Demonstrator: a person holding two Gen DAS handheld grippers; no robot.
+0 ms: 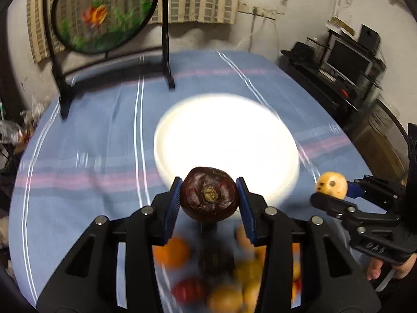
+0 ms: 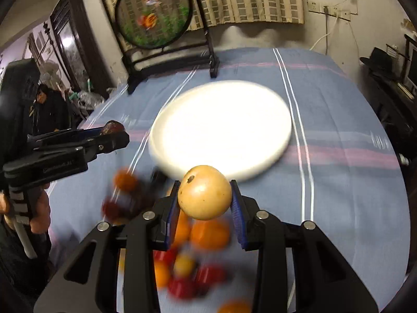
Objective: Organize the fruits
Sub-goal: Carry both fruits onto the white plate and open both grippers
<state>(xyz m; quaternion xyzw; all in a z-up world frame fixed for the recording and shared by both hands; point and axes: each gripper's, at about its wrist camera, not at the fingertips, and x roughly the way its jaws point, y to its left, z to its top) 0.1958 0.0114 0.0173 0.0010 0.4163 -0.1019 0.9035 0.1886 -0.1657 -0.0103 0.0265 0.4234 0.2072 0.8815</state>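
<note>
My left gripper is shut on a dark purple round fruit, held above the table just short of the white plate. My right gripper is shut on a yellow round fruit, also just before the plate's near rim. The right gripper with its yellow fruit shows at the right of the left wrist view. The left gripper with its dark fruit shows at the left of the right wrist view. A blurred pile of orange, red and yellow fruits lies below both grippers.
A blue striped cloth covers the table. A round fish picture on a black stand sits at the far edge behind the plate. Dark furniture with a monitor stands to the right.
</note>
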